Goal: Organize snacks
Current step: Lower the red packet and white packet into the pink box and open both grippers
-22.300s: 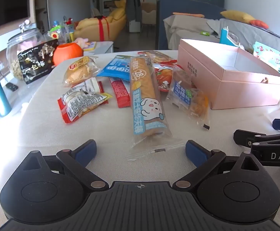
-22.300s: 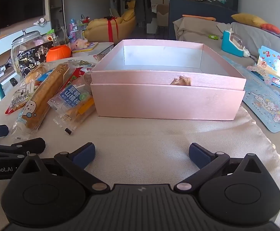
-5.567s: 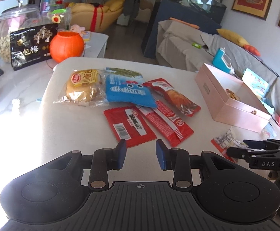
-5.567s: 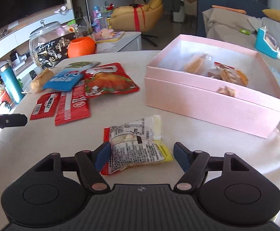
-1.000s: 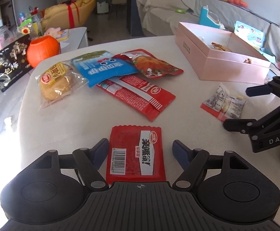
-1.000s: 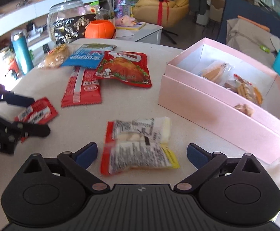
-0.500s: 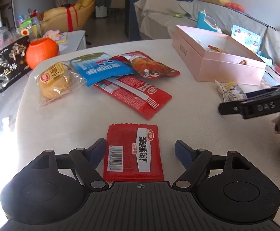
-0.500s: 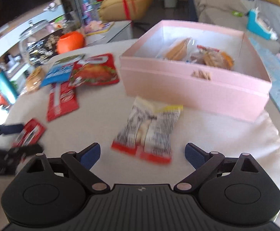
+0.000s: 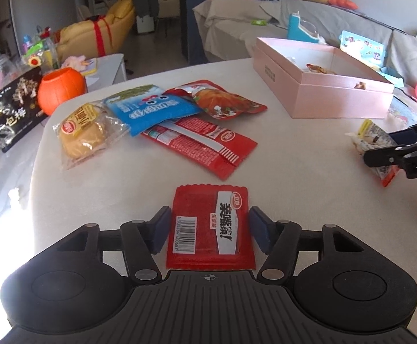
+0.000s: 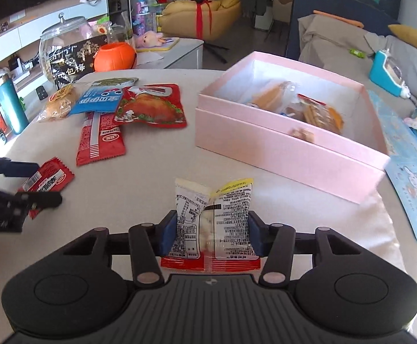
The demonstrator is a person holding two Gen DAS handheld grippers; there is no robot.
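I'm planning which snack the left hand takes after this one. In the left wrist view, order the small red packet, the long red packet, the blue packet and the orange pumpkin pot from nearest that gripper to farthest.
1. Small red packet: between the closing left gripper jaws.
2. Long red packet: just ahead, mid-table.
3. Blue packet: behind it, slightly left.
4. Orange pumpkin pot: far left, beyond the table edge.

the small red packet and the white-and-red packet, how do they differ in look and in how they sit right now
The small red packet is solid red with a white label and barcode; the white-and-red packet is mostly white print with a red bottom edge and a yellow corner. The small red packet lies flat between the closing left gripper; the white-and-red packet is buckled between the right gripper's pads. Both are outside the pink box.
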